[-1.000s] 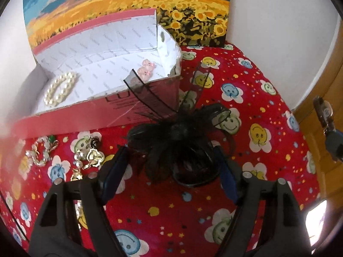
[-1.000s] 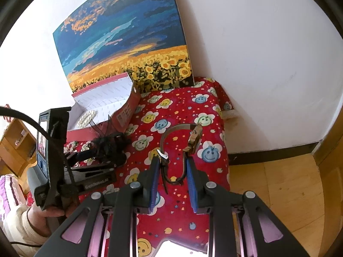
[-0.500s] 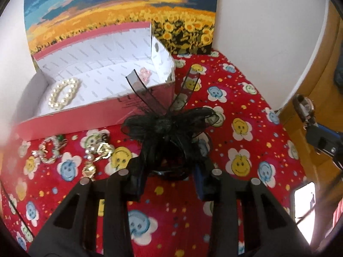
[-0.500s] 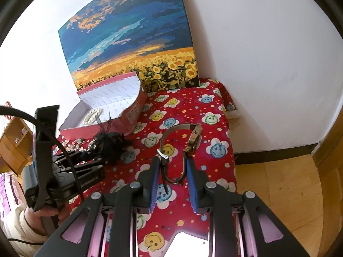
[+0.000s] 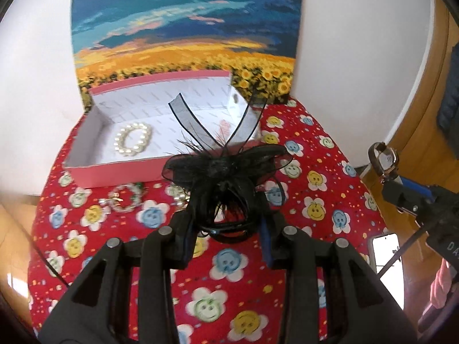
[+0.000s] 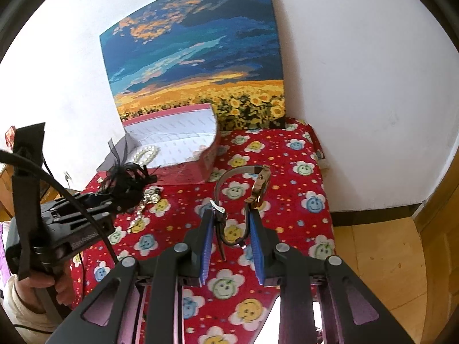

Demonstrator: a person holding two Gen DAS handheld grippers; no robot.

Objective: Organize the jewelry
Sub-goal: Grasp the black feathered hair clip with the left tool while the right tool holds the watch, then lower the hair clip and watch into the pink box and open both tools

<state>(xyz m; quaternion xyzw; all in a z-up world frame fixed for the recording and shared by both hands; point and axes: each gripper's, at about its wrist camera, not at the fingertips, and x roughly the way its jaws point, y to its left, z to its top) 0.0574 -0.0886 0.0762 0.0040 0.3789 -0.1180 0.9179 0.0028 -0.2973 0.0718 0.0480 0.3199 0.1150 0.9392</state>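
My left gripper is shut on a black feather-and-net hair piece, held above the red cloth just in front of the pink box. From the right wrist view, the same left gripper and hair piece are at the left. The open box holds a pearl bracelet and a small pink item, half hidden by the net. My right gripper is shut on a gold-cased wristwatch, its strap looping above the fingers. That watch also shows at the right edge.
A crystal bracelet and a gold-and-pearl piece lie on the smiley-patterned red cloth before the box. A sunflower painting leans on the white wall behind. Wooden floor lies beyond the cloth's right edge. A hand holds the left gripper.
The left gripper's jaws closed on the black hair piece and lifted it off the cloth toward the box. The right gripper rose slightly with the watch still in it.
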